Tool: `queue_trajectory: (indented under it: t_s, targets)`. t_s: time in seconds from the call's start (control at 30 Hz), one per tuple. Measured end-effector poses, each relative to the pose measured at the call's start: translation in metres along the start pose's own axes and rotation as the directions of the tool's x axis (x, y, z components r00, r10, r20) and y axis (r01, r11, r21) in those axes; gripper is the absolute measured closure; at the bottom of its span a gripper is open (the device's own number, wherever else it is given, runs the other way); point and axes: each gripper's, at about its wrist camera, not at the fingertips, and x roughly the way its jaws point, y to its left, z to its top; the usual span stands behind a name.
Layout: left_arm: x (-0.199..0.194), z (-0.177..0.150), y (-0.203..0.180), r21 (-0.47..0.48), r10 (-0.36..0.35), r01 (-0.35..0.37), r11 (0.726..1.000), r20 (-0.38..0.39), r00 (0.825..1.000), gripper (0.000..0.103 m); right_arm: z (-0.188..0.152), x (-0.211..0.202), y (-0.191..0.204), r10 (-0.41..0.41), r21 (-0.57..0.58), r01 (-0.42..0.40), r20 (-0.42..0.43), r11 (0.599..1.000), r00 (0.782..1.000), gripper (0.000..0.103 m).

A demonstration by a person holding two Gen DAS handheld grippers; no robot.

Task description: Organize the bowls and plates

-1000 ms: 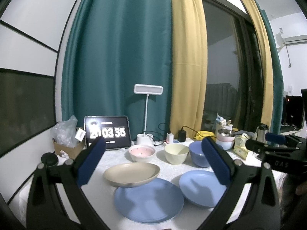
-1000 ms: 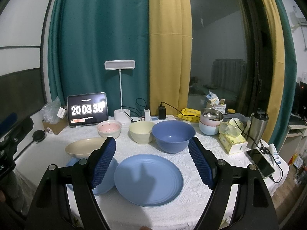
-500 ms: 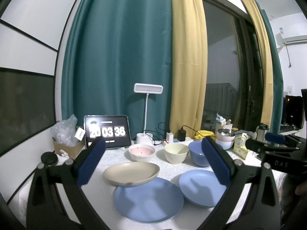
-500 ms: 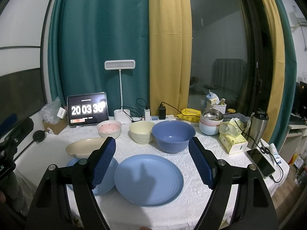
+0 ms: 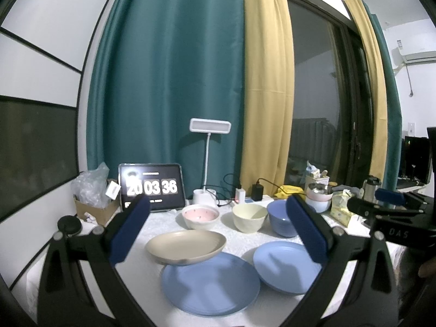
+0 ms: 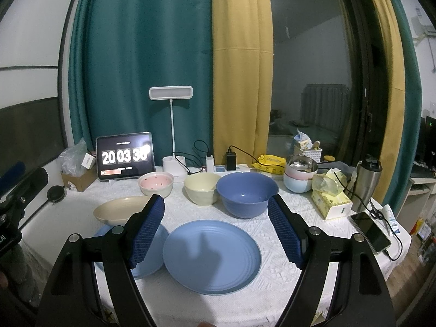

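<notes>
At the bench's (image 6: 272, 218) back left corner sat a cardboard box (image 6: 77, 181) with a plastic bag (image 6: 72, 158), and beside it a tablet (image 6: 125, 156) showed 20 03 36. A white lamp (image 6: 171, 125) rose just right of the tablet.

The left gripper (image 5: 218, 226) hovered over the front left part of the bench, jaws wide apart and empty. Between its fingers the view took in a beige plate (image 5: 186, 248) whose near rim overlapped a large blue plate (image 5: 211, 283) at the front edge. A second blue plate (image 5: 283, 264) lay just right of that one, apparently touching it.

Along the back stood three bowls in a row: a pink bowl (image 6: 156, 184), a cream bowl (image 6: 202, 189) and a blue bowl (image 6: 246, 194), the last two touching.

The right gripper (image 6: 216, 229) hung above the front middle of the bench, jaws also spread wide with nothing between them; the second blue plate (image 6: 212, 256) lay directly below, framed by its fingers.

Farther right, stacked bowls topped by a steel one (image 6: 301, 174) stood near the back edge, then a tissue box (image 6: 331, 200), a steel flask (image 6: 366, 182), and a phone (image 6: 370, 231) near the bench's right edge.
</notes>
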Motion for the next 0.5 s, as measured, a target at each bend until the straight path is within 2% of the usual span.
queue_trajectory:
  t_s: [0.5]
  targets:
    - [0.0008,-0.0004,0.0012,-0.002,-0.002,0.002,1.0,-0.004,1.0,0.002,-0.0055,0.0017,-0.0017,0.002,0.002,-0.002,-0.003,1.0,1.0,0.022]
